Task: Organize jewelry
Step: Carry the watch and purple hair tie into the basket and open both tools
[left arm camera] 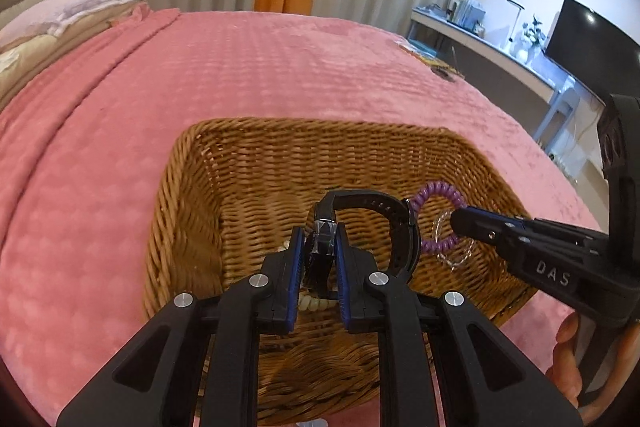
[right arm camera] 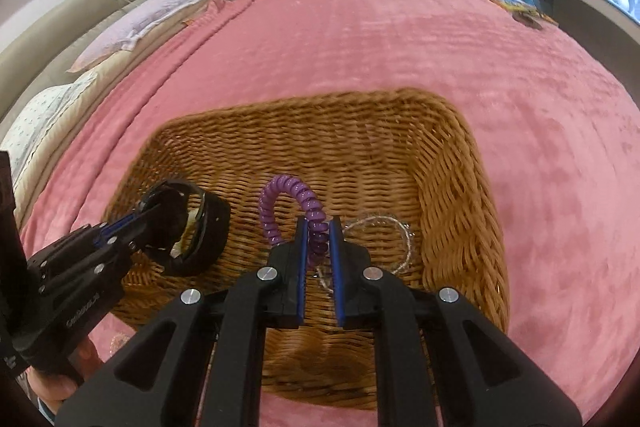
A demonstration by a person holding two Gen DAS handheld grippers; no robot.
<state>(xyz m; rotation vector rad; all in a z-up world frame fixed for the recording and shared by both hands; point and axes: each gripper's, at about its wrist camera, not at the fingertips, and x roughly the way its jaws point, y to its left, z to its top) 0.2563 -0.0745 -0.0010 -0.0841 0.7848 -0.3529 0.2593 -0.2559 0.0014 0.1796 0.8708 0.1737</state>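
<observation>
A wicker basket (left arm camera: 280, 135) (right arm camera: 460, 163) rests on a pink bedspread. Over its inside, my left gripper (left arm camera: 318, 233) (right arm camera: 154, 205) is shut on a black wristwatch (left arm camera: 376, 205) (right arm camera: 208, 227), whose strap loops off to the right. A cream bead string (left arm camera: 316, 303) shows below the watch between the fingers; whether it is held too I cannot tell. My right gripper (right arm camera: 319, 223) (left arm camera: 454, 219) is shut on a purple coil bracelet (right arm camera: 280, 195) (left arm camera: 438, 193), with a thin clear beaded bracelet (right arm camera: 384, 239) (left arm camera: 452, 255) dangling beside it. Both grippers hang low inside the basket.
The pink bedspread (left arm camera: 280, 67) surrounds the basket on all sides. Pillows (right arm camera: 140, 19) lie at the far left. A small colourful packet and a dark item (right arm camera: 516, 5) sit at the bed's far right corner. A desk with a monitor (left arm camera: 592, 39) stands beyond.
</observation>
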